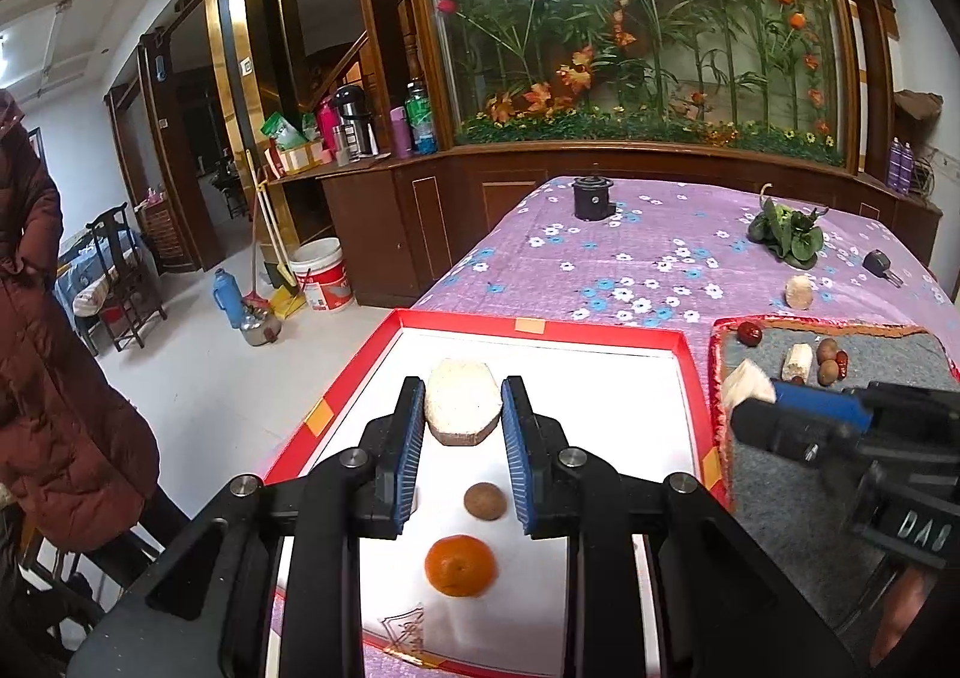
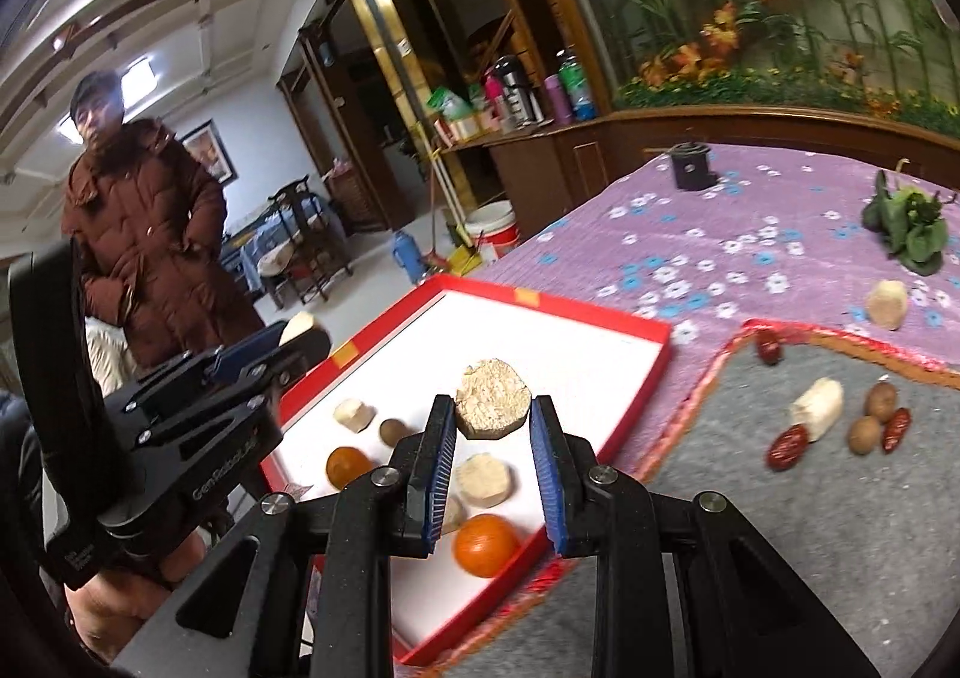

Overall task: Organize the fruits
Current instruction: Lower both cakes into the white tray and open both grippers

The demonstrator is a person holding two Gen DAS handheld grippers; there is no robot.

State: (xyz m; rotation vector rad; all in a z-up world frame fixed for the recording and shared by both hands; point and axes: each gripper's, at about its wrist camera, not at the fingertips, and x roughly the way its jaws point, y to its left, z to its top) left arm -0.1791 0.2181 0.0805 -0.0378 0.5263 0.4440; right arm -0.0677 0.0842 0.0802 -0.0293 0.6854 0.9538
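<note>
Covering the surface, purple flowered cloth (image 1: pixel 630 258). Red tray (image 1: pixel 540 327) at near left edge, grey mat (image 1: pixel 792 498) just right of it. Left gripper (image 1: pixel 463 399) pinching pale chunk (image 1: pixel 462 414) over tray. Right gripper (image 2: pixel 493 417) pinching second pale chunk (image 2: pixel 492 396) by the tray-mat border. Orange (image 1: pixel 461 566) and brown round fruit (image 1: pixel 485 500) in tray. Red dates (image 2: pixel 787 447) on mat.

"genrobot.ai" on the left gripper (image 2: pixel 303 333) body, raised letters "das" on the right gripper (image 1: pixel 750 387) body

Bystander (image 2: pixel 147 234), white bucket (image 1: pixel 321 275), black jar (image 1: pixel 593 198)
</note>
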